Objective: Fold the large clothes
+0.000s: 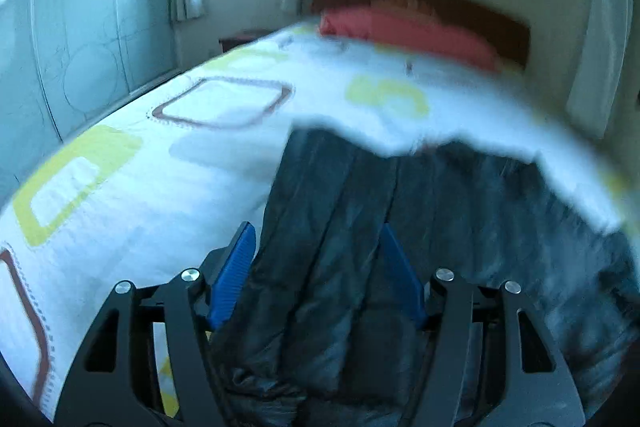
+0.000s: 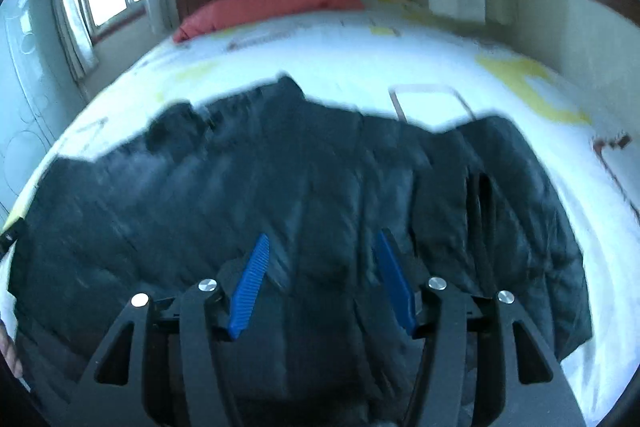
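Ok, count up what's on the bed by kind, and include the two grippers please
Dark jackets: 1, the dark padded jacket spread on the patterned bedspread
Red pillows: 1, the red pillow by the headboard
Grippers: 2, left gripper and right gripper, both open above the jacket
Total: 4

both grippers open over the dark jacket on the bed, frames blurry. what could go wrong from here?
1. The left gripper straddles bulky folds of the jacket; closing here may pinch several layers or slip off.
2. The right gripper is over mid-panel, not an edge, so a grab could bunch the fabric.
3. Dragging could rumple the bedspread.
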### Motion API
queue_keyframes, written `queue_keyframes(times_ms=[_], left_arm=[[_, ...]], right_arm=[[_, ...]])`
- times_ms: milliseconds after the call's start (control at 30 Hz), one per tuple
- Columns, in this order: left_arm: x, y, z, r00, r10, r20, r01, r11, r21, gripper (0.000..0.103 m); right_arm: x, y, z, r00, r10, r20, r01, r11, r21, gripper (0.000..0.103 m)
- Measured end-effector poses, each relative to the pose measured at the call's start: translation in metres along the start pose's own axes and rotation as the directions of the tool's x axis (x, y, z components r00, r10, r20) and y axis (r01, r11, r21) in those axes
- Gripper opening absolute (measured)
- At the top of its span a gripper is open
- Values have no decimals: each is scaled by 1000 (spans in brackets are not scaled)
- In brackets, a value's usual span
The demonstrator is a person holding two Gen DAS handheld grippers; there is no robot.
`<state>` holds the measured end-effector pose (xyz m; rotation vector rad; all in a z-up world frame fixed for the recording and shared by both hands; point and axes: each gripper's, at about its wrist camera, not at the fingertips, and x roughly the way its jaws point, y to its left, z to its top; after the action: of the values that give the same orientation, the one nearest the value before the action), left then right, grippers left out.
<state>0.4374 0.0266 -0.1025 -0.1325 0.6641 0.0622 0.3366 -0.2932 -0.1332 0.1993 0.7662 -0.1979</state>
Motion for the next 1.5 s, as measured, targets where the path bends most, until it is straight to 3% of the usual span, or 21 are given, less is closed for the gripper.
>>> queue_keyframes(times_ms=[133,233,300,367,467,567,600,700,867,1033,1200,1500], left_arm=[[11,-21,6,993,-115,-34,114,993,-20,64],[46,-53,-10,985,-111,-135,118,992,44,64],[68,-69,-25,977,-69,-199,92,990,108,65],[66,-74,-29,985,-38,-171,63,987,145,65],[36,-69,-29,987,-93,-134,109,987,116,65],[19,-63,-37,990,-92,-107,106,986,129,65],[22,-62,-41,989,-86,-121,102,986,131,65],[51,-60,-53,974,-91,-208,117,986,120,68],[38,-56,-47,974,-91,-208,117,986,120,68],[-8,-18,-55,973,-91,-214,105,993,52,68],[-59,44,-89,956,-106,-274,84,992,-91,68],[-143,144,-170,932,-153,-330,38,943,-332,68]], right_arm=[[18,25,13,997,72,-16,-72,997,5,56],[42,39,9,995,74,-63,-75,997,-8,56],[54,43,3,997,51,-66,-53,998,-31,61],[48,44,4,997,43,-62,-45,998,-45,61],[16,35,-3,1000,19,-25,-21,998,-54,61],[3,17,-17,999,-45,-12,44,998,-43,61],[8,10,-23,996,-77,-34,76,996,-40,61],[26,-5,-34,997,-37,-75,38,999,9,65],[7,-9,-29,996,-27,-84,30,999,33,65],[-50,-38,-55,997,-4,-80,13,995,103,65],[-107,-77,-105,993,-11,-117,28,988,149,65],[-191,-159,-197,987,-24,-159,73,947,313,66]])
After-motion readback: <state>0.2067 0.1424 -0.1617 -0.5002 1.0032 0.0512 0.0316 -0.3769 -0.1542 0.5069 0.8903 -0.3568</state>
